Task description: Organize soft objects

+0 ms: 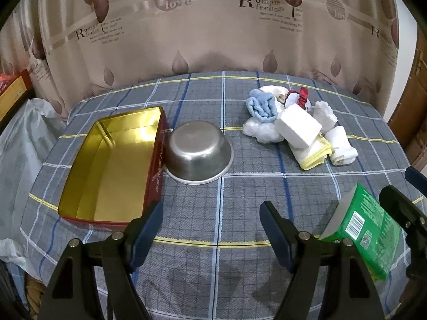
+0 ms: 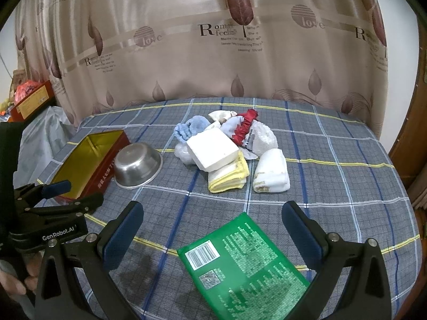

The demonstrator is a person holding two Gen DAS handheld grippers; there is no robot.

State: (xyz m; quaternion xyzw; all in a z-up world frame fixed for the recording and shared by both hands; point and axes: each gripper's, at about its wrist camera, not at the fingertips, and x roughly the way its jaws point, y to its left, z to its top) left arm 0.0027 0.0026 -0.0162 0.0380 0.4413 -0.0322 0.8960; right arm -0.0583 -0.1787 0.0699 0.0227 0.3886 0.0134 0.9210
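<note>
A heap of soft things lies on the checked tablecloth: a blue cloth [image 1: 261, 106], a white sponge block [image 1: 297, 125], a yellow-edged folded cloth [image 1: 312, 153], a white rolled towel [image 1: 341, 146] and a red scrunchie [image 1: 303, 96]. The heap also shows in the right wrist view, with the sponge block [image 2: 212, 150] on top. A red tin with a gold inside [image 1: 112, 162] stands open at the left. My left gripper [image 1: 210, 226] is open and empty above the cloth. My right gripper [image 2: 213, 229] is open over a green packet [image 2: 240, 266].
An upturned steel bowl [image 1: 198, 154] sits beside the tin's right wall. The green packet [image 1: 360, 229] lies near the table's front right. A curtain [image 1: 213, 26] hangs behind the table. White plastic bags [image 1: 21, 144] lie off the left edge.
</note>
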